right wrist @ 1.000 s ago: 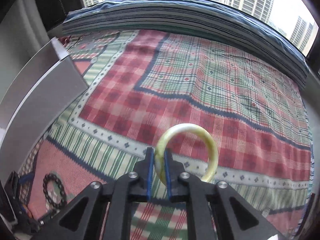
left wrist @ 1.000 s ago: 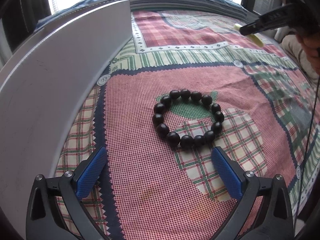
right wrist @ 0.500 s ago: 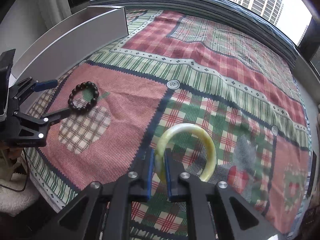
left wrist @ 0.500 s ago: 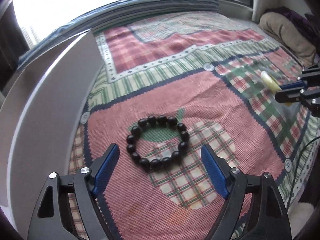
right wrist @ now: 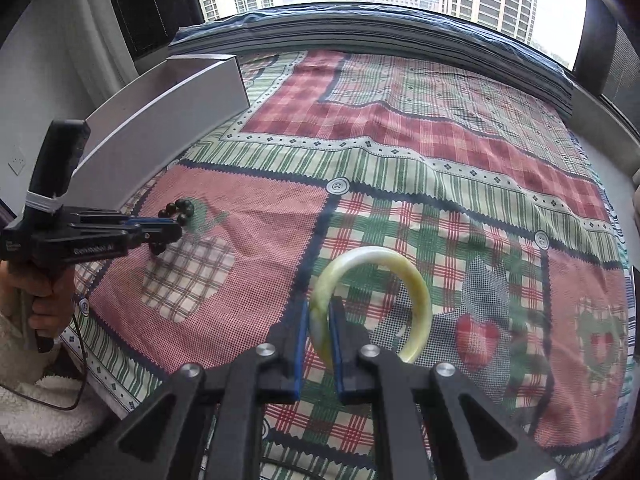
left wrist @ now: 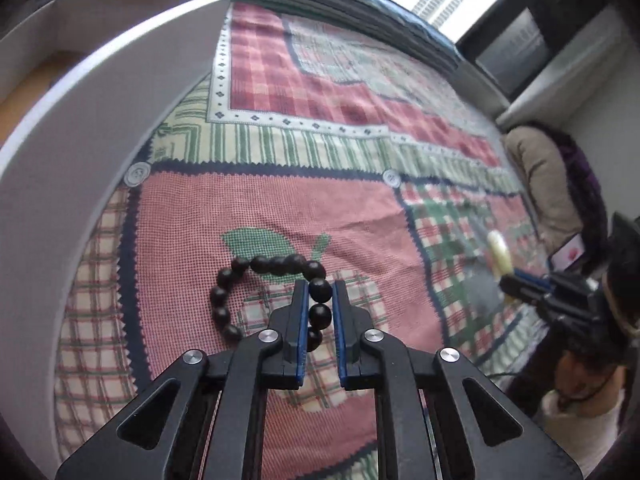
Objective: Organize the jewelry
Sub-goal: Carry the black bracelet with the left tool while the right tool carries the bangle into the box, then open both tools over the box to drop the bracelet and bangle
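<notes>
Your left gripper (left wrist: 320,304) jaws just clamped the bead bracelet's (left wrist: 264,292) right side on the bed (left wrist: 280,80), white box (left wrist: 80,140) close left; right gripper (right wrist: 319,316) clamps the jade bangle (right wrist: 372,300).

Both wrist views angled steeply down along own fingers, close over patchwork quilt (left wrist: 256,208), sharing bead bracelet (right wrist: 178,214), white box (right wrist: 168,108) and each other's gripper.

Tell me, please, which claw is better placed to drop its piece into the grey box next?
Probably the left claw: shut on the black bead bracelet beside the grey box. The right claw holds the bangle farther away.
</notes>
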